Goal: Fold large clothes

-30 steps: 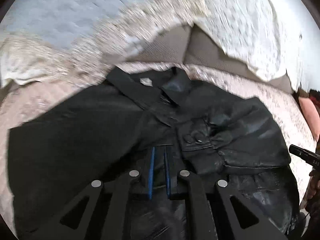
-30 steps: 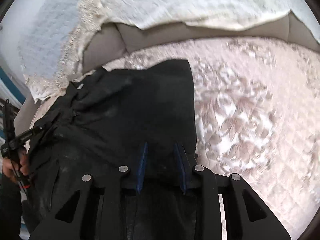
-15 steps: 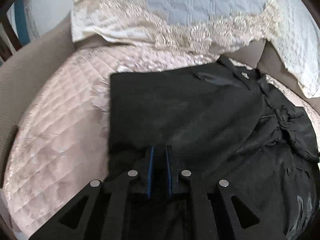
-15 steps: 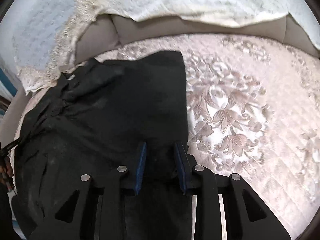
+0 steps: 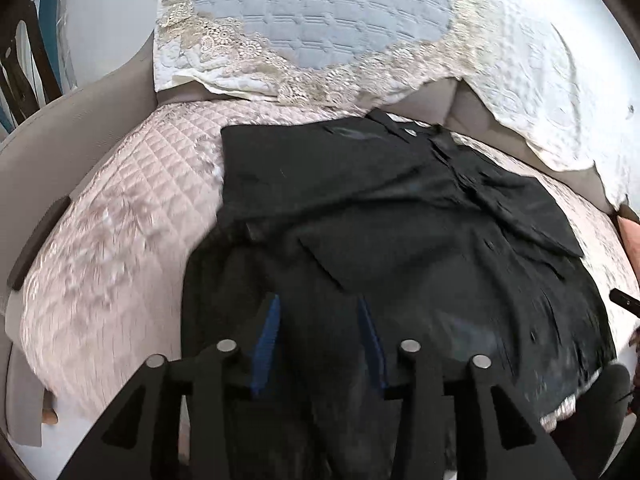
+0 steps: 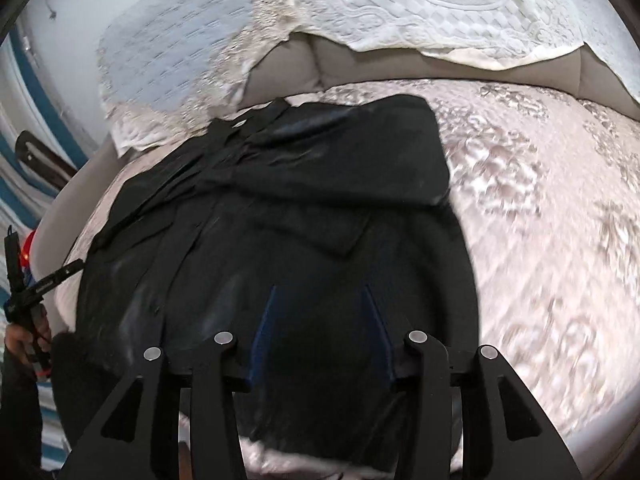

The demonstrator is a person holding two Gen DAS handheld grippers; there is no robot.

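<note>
- Black jacket (image 5: 384, 216) lies spread on the pink quilted cover (image 5: 132, 216) of a sofa, collar end toward the backrest, hem end toward the front edge.
- Both side panels are folded in over the middle; folded edges show as straight lines on the left in the left wrist view and on the right in the right wrist view.
- Collar with a small pale label (image 5: 410, 132) sits at the far end, just beside the backrest.
- White lace-trimmed throw (image 5: 312, 28) hangs over the backrest behind the jacket; grey upholstery (image 6: 360, 68) shows beneath it.
- Left gripper (image 5: 322, 308): jaws have just been opening and now stand apart over the near part of the jacket. Blue pads (image 5: 272, 328) are clear of each other, with black fabric under the gap and nothing pinched.
- Right gripper (image 6: 320, 300): same story, jaws just opened, pads (image 6: 264, 320) apart above the hem area, no fabric clamped.
- Motion blur at the fingertips in both views, so whether the tips brush the cloth I can't tell.
- Silvery lining strip (image 5: 568, 408) peeks out at the jacket's near right corner in the left view.
- The person's left hand (image 6: 24, 336) on the other gripper's handle shows at the left edge of the right wrist view.
</note>
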